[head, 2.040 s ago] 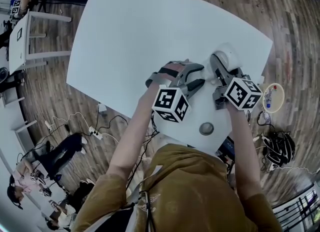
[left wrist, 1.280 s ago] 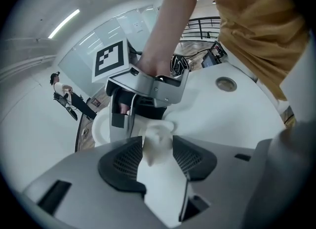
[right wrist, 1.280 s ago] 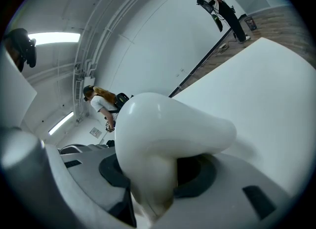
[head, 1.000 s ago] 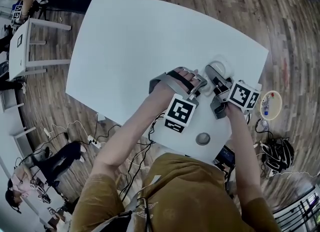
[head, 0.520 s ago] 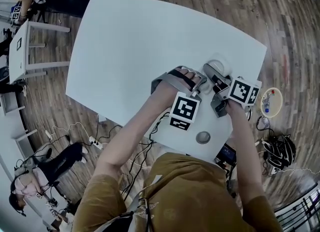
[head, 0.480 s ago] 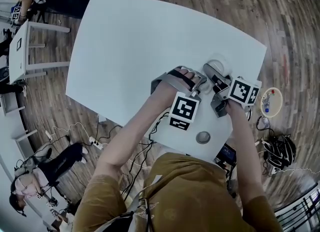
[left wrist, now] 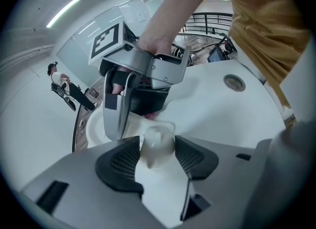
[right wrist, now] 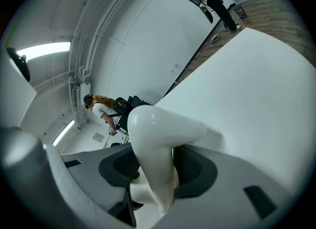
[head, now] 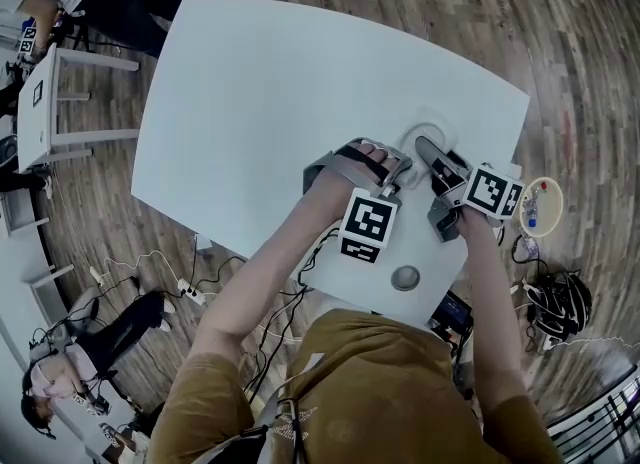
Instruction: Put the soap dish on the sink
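In the head view, a soap dish is seen resting on the flat white sink, well up from the drain near the person's edge. The right gripper is laid across the dish, so what the dish holds cannot be made out. The left gripper is pointed down just beside it. A round bowl is seen on the wooden floor past the sink's right edge, with a few small items in it, too small to be named. In the left gripper view, that gripper's jaws are seen spread wide. A small pale lump is found between the pads without being clearly pressed by them. What the lump is cannot be told. Beyond it, the dish's white rim is partly covered by the other gripper. In the right gripper view, the jaws are closed on the glossy white edge of the dish, which is lodged between both pads. Against the frame from half a second earlier, little is changed: both grippers are found at the same spot by the dish, with only the right one's marker cube shifted slightly to the right.
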### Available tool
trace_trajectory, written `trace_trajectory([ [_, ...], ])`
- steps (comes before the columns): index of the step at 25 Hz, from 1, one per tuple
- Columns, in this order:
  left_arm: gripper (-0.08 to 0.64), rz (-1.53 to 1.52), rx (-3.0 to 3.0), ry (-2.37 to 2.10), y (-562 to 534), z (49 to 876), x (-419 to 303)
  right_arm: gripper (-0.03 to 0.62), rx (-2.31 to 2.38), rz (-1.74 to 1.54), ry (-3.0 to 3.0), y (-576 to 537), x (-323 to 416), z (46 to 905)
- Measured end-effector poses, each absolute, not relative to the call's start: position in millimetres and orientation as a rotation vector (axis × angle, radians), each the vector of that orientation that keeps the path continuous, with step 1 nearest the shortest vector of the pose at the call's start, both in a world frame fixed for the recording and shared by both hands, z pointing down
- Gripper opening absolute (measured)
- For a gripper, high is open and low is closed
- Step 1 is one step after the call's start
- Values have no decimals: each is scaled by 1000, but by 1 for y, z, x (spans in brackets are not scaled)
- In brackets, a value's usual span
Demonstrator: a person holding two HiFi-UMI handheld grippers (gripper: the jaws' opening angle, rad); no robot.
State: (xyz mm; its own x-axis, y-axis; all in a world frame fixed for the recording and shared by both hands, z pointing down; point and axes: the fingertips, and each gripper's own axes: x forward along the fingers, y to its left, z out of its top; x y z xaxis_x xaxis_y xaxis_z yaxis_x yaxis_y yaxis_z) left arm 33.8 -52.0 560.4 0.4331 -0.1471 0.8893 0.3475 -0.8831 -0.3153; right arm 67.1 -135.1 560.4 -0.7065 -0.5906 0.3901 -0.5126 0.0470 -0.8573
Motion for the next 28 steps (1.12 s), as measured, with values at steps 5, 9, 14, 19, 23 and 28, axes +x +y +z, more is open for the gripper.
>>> trace_trajectory([
  [5, 225, -1441, -2265, -142, -50, 562, 35, 195, -1199, -1760, 2243, -128, 75, 559],
  [9, 225, -1451, -2341, -95, -52, 561, 32, 195, -1211, -1743, 2220, -125, 84, 553],
  [14, 225, -1457, -2338, -77, -54, 562, 32, 195, -1223, -1746, 2233, -123, 85, 556],
  [19, 225, -1476, -2334, -69, -54, 563, 31, 195, -1235, -1722, 2211, -124, 85, 548],
  [23, 225, -1498, -2334, -55, -54, 564, 31, 195, -1290, -1632, 2245, -124, 92, 535],
  [28, 225, -1516, -2331, -22, -57, 562, 31, 195, -1369, -1520, 2393, -117, 90, 519],
])
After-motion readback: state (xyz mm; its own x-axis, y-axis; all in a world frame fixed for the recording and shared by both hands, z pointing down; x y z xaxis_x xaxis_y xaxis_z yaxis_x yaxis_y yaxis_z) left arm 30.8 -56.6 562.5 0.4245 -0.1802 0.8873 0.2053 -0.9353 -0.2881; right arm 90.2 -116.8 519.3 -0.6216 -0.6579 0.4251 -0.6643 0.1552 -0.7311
